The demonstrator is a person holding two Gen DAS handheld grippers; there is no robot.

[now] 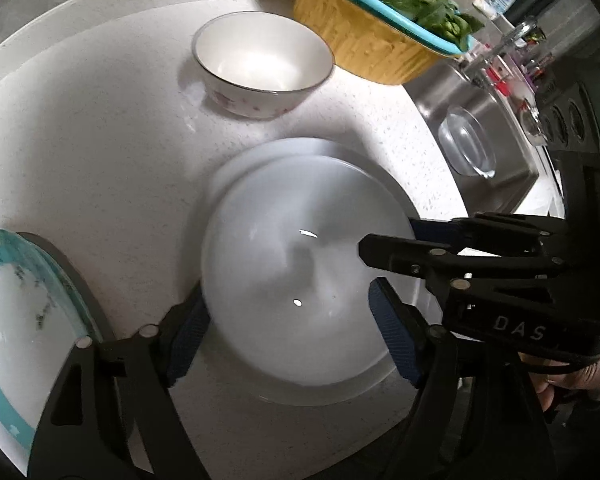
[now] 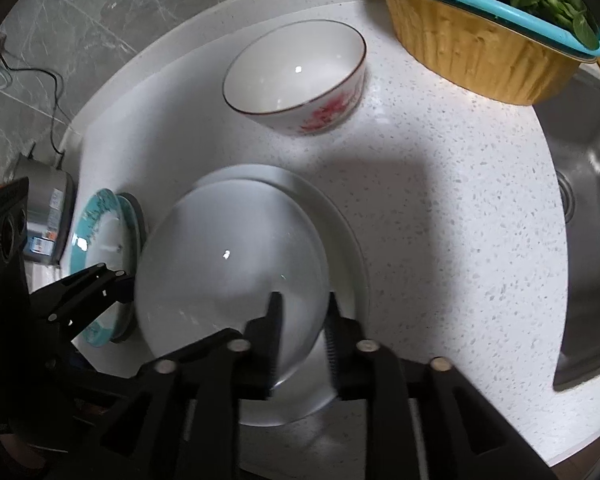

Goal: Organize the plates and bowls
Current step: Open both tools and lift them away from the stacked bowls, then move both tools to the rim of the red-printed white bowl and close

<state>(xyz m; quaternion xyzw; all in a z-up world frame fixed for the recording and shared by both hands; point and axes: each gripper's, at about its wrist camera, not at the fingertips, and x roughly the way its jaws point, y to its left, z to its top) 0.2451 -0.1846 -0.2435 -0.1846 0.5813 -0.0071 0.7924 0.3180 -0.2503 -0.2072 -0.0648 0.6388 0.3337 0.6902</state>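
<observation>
A white bowl (image 1: 300, 276) sits in a plate (image 2: 348, 248) on the bench (image 1: 100, 128) (sink nearby); left gripper (image 1: 288, 332) jaws released astride it, right gripper (image 2: 304, 340) jaws loose over its rim.

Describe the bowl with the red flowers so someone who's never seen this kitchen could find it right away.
Start at the white speckled countertop left of the steel sink. Near its back edge, beside the yellow basket of greens, stands the flowered bowl, upright and empty. Unlike the plain white dishes in front of it and the teal-rimmed plate, it has a thin dark rim and red blossoms on its outer wall.
</observation>
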